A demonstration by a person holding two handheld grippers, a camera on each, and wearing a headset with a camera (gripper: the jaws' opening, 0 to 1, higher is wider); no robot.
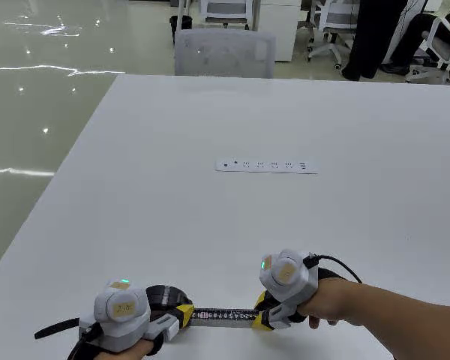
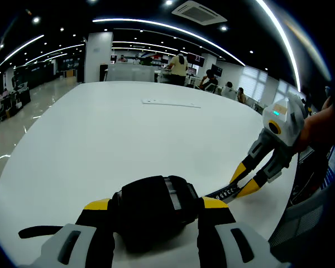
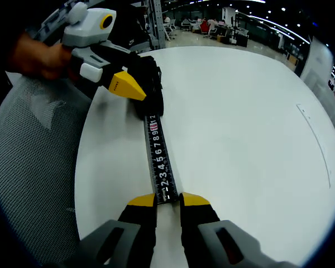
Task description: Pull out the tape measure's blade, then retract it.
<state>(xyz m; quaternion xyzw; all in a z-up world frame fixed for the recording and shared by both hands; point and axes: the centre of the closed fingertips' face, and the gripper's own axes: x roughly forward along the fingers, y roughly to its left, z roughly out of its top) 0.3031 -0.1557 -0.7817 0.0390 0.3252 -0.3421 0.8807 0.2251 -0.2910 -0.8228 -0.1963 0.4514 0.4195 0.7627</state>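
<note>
Slip risk: right gripper [image 3: 167, 198] is clenched on the end of the black numbered tape blade [image 3: 156, 151]. If that pinch loosens, the blade likely whips back into the black round plastic tape measure case [image 2: 151, 215]. Left gripper [image 2: 156, 204] clamps the case at the near edge of the white table [image 1: 210, 225], and the case could twist out under pull. Only container is the case, with the rest of the blade presumably coiled inside.

Matt black tape-measure case [image 2: 151, 212]; smooth white tabletop [image 1: 210, 225]; glossy floor [image 1: 30, 112]
</note>
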